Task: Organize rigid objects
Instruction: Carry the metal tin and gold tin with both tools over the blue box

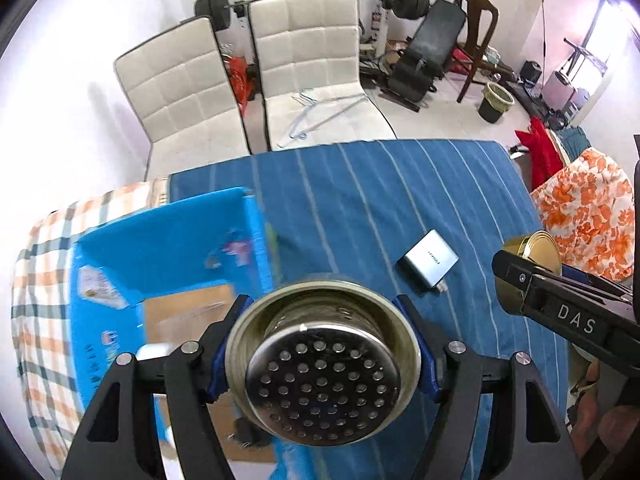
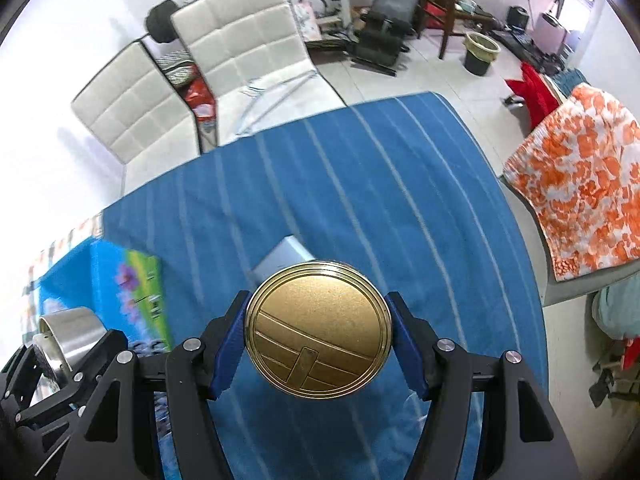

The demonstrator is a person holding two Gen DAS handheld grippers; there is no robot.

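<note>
blue striped cloth [image 2: 360,184] covers the table, bare toward its far edge by the white chairs [image 1: 308,60]. left gripper [image 1: 322,356] clamps a steel strainer cup [image 1: 322,376] above the open blue box [image 1: 160,256]; right gripper [image 2: 318,336] grips a gold tin [image 2: 318,328] over a silver case [image 1: 427,263].

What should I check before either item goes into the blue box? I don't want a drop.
1. Left gripper clamped on the steel strainer cup: ok.
2. Right gripper clamped on the gold tin: ok.
3. Blue cardboard box open: ok, brown inside shows.
4. Strainer cup over the opening: cannot tell; it hides what lies below.
5. Silver power bank away from the box: ok.
6. Grippers apart: ok.
</note>
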